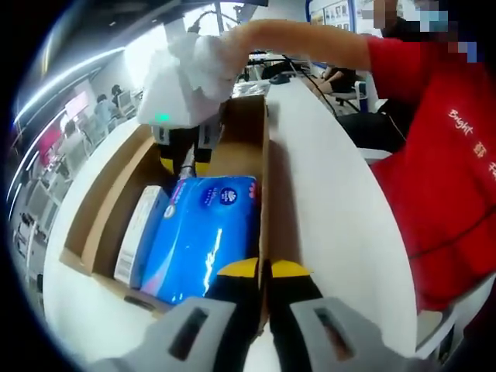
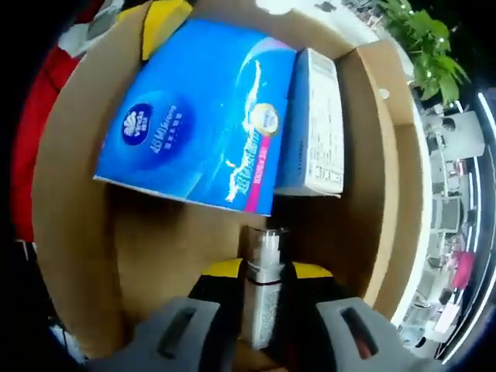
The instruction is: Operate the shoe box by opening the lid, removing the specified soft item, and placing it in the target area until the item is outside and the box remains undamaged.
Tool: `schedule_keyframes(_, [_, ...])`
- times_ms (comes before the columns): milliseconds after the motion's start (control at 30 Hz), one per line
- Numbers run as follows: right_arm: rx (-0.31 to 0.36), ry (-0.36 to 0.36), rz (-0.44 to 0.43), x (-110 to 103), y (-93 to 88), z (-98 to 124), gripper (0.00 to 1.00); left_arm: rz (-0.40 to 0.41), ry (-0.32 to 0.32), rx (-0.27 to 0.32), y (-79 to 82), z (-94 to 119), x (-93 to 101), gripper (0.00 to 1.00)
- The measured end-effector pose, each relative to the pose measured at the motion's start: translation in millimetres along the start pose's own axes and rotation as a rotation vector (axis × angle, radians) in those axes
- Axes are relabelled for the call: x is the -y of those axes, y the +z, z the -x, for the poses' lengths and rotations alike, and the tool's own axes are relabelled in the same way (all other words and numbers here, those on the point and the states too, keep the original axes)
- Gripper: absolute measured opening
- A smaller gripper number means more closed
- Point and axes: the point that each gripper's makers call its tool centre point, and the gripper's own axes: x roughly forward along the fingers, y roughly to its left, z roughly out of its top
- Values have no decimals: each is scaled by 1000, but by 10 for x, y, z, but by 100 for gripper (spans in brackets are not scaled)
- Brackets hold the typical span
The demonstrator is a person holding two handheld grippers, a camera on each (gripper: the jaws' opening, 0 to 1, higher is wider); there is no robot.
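Note:
An open cardboard shoe box (image 1: pixel 246 124) lies on a white table. Inside it lies a soft blue tissue pack (image 1: pixel 205 232) (image 2: pixel 194 108), with a slim white carton (image 1: pixel 139 232) (image 2: pixel 318 124) lying alongside it. My left gripper (image 1: pixel 263 270) is shut on the box's side wall, one yellow-tipped jaw on each side of the cardboard. My right gripper (image 2: pixel 266 271) (image 1: pixel 184 164) reaches into the far end of the box, just beyond the tissue pack. It is shut on a small white tube (image 2: pixel 263 294) that stands between its jaws. A gloved hand (image 1: pixel 190 77) holds it.
The white table (image 1: pixel 333 217) runs along the box's right side. A person in a red shirt (image 1: pixel 442 170) stands close on the right. Desks and people fill the room behind. A green plant (image 2: pixel 422 46) stands beyond the box in the right gripper view.

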Motion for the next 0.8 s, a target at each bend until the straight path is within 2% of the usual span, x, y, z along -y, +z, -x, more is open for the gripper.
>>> schedule_keyframes(33, [-10,45,-38,-31,4,3,21,3,-1,2,2,3,4,2])
schedule_keyframes(133, [-31,96,27,-72,-2,14,21,0,4,1,12,5,20,2])
schedule_keyframes(200, [-56,145,-27,-141,-40,-74,20,-1,9,1,6,2,17,2])
schedule_keyframes(233, [-47,131,6,-67,-6,-52,20,-3,12,3,5,1,15,2])
schedule_keyframes(300, [-39,149,40,-113,12,-30,20,5,13,9,6,22,13,2])
schedule_keyframes(367, [-74,150,-30,-138,3,-13,20,2,16,9,26,28,33,2])
schedule_keyframes(433, [-98,161,1,-114,33,-29,20,1,16,4,26,29,36,3])
schedule_keyframes(500, [-156,158,-61,-100,-1,-41,20,11,12,5,0,13,18,2])
schedule_keyframes(567, [-152,153,4,-135,3,-33,20,6,14,-1,-18,-10,9,2])
schedule_keyframes(700, [-171,140,31,-140,-1,-57,20,1,14,-10,0,-10,51,2])
schedule_keyframes(733, [-178,140,8,-152,-8,-45,20,2,16,-8,-8,-12,44,2])
schedule_keyframes(800, [-182,137,15,-178,-11,-35,20,-1,19,-4,-9,-11,46,2])
